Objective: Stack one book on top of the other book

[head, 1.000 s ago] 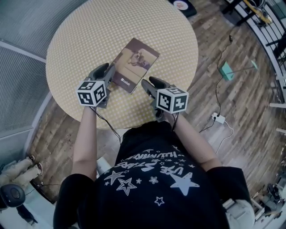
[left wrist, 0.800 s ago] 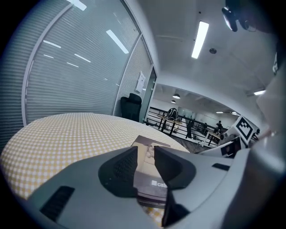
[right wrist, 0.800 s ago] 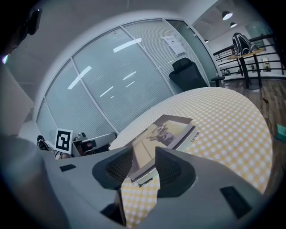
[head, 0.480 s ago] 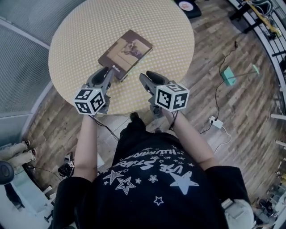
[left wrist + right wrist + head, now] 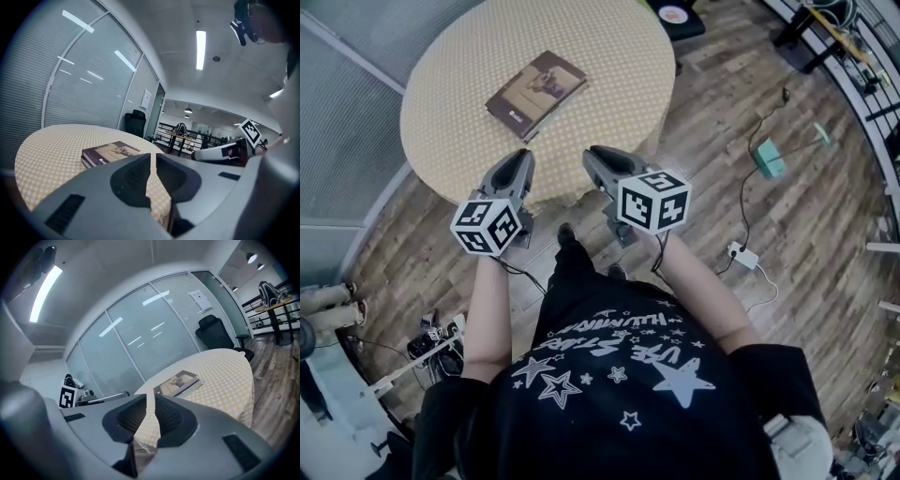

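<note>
1. Books (image 5: 535, 94) lie as one pile on the round table (image 5: 619, 56), well in from its near edge. It looks like one cover resting on the other with the edges slightly offset, so the stacking seems done.
2. The left gripper (image 5: 517, 165) has just been closing its jaws. They stand almost together with only a thin slit, and nothing is between them.
3. The right gripper (image 5: 602, 161) has likewise been closing. Its jaws are nearly together and empty, with only tablecloth showing through the gap.
4. Both grippers hang at the table's near edge, well apart from the pile.
5. Little threatens the pile now. If the top book overhangs, a knock to the table or a snag on the cloth could slide it off.
6. The head view shows the pile's place on the table. The gripper views, looking low across the cloth, show its thickness and layered edge, which the head view flattens.
</note>
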Tool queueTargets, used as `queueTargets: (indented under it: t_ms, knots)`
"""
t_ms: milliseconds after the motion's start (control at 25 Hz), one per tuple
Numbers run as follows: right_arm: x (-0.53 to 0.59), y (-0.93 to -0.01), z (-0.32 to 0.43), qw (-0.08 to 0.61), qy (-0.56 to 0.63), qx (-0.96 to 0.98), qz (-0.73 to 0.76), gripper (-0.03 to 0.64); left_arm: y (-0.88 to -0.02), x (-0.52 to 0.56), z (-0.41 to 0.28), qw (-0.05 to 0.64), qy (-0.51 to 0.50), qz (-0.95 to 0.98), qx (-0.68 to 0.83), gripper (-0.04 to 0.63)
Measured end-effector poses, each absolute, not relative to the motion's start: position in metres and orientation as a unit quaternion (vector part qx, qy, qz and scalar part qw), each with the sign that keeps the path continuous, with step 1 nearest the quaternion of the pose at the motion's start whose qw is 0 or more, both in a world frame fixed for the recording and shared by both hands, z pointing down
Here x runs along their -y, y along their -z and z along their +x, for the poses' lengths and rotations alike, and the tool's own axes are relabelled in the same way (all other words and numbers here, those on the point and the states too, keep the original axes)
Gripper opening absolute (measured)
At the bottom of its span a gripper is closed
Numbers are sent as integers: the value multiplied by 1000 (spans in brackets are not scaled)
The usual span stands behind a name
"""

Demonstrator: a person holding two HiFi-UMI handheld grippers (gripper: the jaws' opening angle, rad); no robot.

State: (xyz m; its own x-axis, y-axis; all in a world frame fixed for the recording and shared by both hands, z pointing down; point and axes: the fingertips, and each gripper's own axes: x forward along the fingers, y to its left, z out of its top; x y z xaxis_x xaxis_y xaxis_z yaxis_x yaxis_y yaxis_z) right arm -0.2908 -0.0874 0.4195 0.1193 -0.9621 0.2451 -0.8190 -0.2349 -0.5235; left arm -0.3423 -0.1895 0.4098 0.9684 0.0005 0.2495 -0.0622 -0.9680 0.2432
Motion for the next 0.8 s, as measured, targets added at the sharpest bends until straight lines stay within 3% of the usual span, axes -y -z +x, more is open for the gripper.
queueTargets:
  t_ms: [800]
  knots:
    - [34, -377, -358, 101, 223, -674, -697, 35, -364, 102, -422, 82, -92, 991, 52, 9]
